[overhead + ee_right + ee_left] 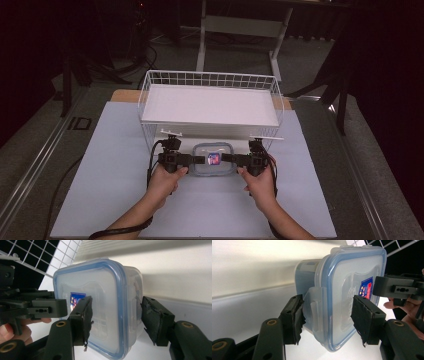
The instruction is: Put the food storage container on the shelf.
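A clear plastic food container (214, 159) with a blue-rimmed lid and a small coloured label hangs just in front of the wire shelf, held from both sides. My left gripper (199, 160) clamps its left end and my right gripper (228, 159) its right end. In the left gripper view, my left gripper (328, 315) has one pad on the lid and the other behind the container (337, 290), near a side clip. In the right gripper view, my right gripper (115, 315) grips the container (100, 290) the same way, lid and base between the pads.
A white wire shelf (210, 80) with a white board on top stands just behind the container, with an open space beneath it. A pale mat (115, 190) covers the table. Cables trail from both grippers. Table legs and stands are on the dark floor beyond.
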The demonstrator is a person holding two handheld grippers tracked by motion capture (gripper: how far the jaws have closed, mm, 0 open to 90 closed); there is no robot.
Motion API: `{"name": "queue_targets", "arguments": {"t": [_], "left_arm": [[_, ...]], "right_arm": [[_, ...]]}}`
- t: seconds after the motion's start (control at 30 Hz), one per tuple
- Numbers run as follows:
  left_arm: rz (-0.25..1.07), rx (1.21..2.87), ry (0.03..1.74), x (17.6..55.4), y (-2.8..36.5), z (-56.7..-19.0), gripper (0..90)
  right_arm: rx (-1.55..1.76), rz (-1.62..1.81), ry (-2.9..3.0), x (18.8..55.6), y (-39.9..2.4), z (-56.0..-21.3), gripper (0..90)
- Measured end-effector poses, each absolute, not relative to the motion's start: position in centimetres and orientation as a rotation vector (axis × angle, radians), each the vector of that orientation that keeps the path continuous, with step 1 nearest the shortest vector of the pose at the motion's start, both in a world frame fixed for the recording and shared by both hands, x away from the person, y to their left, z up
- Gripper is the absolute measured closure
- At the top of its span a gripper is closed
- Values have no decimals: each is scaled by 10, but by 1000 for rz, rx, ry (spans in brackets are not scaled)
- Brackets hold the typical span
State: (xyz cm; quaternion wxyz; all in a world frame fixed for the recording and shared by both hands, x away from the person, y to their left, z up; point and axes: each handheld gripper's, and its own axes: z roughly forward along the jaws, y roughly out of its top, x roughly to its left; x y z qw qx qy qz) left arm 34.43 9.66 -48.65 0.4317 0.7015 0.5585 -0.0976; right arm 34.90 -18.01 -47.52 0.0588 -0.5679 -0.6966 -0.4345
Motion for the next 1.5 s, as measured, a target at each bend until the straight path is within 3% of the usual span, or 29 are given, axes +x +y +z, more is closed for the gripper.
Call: {"name": "queue_targets", "arguments": {"t": [0.87, 1.17, 1.5], "left_arm": [[-166, 1684, 1382, 377, 103, -508, 450], [-160, 1696, 1306, 384, 109, -513, 445], [-162, 1599, 1275, 390, 112, -524, 435]], "right_arm": [[-1762, -1363, -2083, 380, -171, -503, 416], [-1755, -1374, -2095, 387, -171, -501, 404], [-1737, -1394, -2205, 390, -166, -497, 387]]}}
